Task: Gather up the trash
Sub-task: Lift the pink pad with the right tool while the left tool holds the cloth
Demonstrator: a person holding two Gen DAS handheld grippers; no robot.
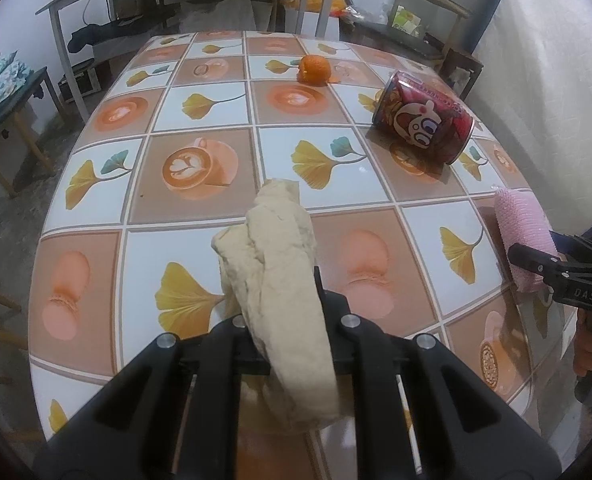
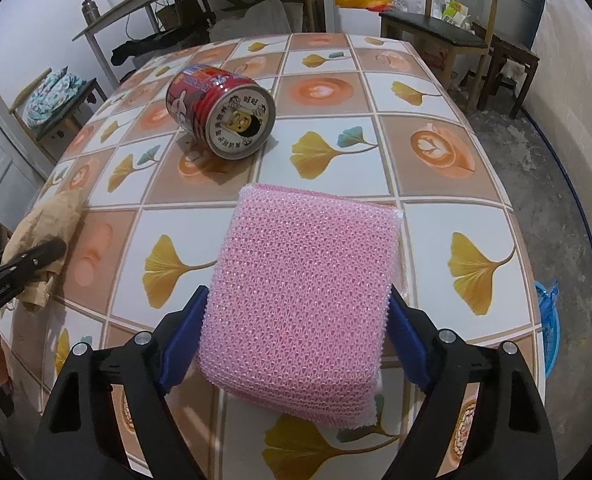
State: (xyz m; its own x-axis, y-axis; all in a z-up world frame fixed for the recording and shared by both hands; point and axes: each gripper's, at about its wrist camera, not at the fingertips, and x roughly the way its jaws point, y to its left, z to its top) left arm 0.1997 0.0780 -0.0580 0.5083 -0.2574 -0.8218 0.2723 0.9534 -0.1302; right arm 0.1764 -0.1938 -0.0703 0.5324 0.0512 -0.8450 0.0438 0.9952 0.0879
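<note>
My left gripper is shut on a crumpled beige paper wad, which sticks out forward over the patterned table. In the right wrist view the same wad shows at the left edge. My right gripper has its blue pads pressed on both sides of a pink mesh sponge; the left wrist view shows the sponge at the right table edge. A red drink can lies on its side ahead, also visible in the left wrist view. An orange peel sits farther back.
A wooden chair stands past the table's far right corner. A blue basin sits on the floor to the right. A metal shelf frame and a chair with cloth stand at the back left.
</note>
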